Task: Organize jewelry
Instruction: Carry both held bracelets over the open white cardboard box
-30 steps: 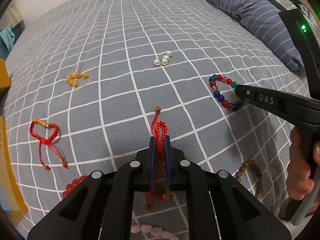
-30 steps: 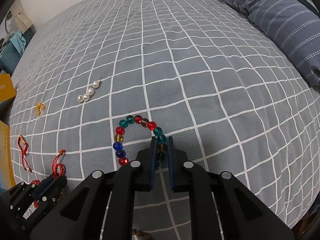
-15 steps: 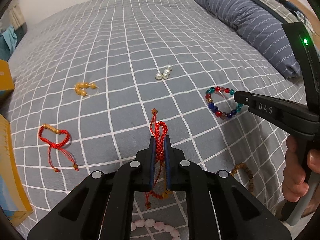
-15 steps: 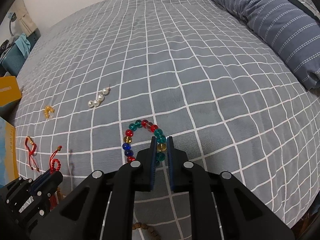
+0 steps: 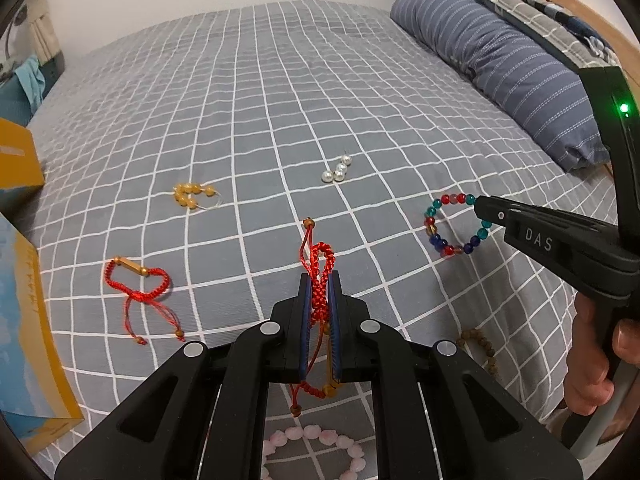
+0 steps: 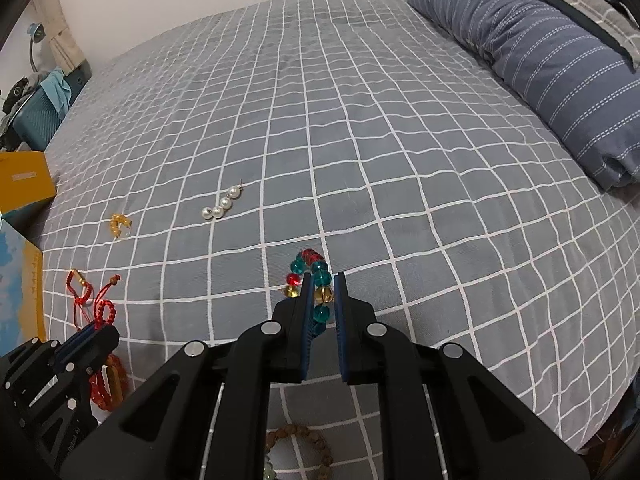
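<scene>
My left gripper [image 5: 319, 280] is shut on a red braided cord bracelet [image 5: 322, 264], held above the grey checked bedspread [image 5: 280, 120]; its cords hang below the jaws. My right gripper [image 6: 322, 280] is shut on a multicoloured glass bead bracelet [image 6: 320, 278], lifted off the bed; from the left wrist view this bracelet [image 5: 440, 236] hangs from the right fingertip [image 5: 486, 204]. The left gripper [image 6: 96, 328] shows at the lower left of the right wrist view with the red bracelet [image 6: 105, 310].
On the bed lie a second red cord bracelet [image 5: 136, 284], amber beads [image 5: 192, 196], a pearl piece [image 5: 338, 170], a wooden bead bracelet [image 5: 478, 344] and a pink bead bracelet [image 5: 320, 440]. A yellow box [image 5: 24, 320] stands left. A striped pillow [image 5: 500, 60] lies right.
Both grippers have risen from the bed, each lifting its bracelet. The bead bracelet now hangs edge-on from the right gripper instead of lying flat.
</scene>
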Motion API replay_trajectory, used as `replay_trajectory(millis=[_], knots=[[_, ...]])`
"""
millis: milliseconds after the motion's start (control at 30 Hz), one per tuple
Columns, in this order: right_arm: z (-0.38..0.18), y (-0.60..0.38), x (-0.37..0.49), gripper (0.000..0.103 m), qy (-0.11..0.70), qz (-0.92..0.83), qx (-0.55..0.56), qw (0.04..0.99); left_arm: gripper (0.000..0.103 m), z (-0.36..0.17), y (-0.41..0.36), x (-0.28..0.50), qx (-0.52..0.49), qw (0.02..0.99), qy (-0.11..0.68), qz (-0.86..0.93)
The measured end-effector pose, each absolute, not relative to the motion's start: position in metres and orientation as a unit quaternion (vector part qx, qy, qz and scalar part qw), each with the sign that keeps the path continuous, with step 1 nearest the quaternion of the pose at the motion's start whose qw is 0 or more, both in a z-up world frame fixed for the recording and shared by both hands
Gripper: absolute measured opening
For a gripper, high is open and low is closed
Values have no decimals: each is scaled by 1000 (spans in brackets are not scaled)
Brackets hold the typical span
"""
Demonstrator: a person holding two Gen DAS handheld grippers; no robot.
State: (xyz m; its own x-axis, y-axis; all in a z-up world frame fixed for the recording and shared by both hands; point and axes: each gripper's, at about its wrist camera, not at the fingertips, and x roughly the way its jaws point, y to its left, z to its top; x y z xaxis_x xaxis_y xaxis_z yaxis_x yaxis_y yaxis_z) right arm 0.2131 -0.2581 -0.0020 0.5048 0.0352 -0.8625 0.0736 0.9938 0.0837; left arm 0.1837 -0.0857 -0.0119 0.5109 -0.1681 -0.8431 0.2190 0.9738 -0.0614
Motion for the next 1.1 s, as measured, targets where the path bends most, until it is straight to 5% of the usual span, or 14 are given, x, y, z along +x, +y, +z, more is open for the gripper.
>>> replay_trajectory(millis=[1100], knots=[[78, -219, 158, 9, 446, 7, 30, 894, 7, 77, -53, 123, 15, 902, 421, -95]])
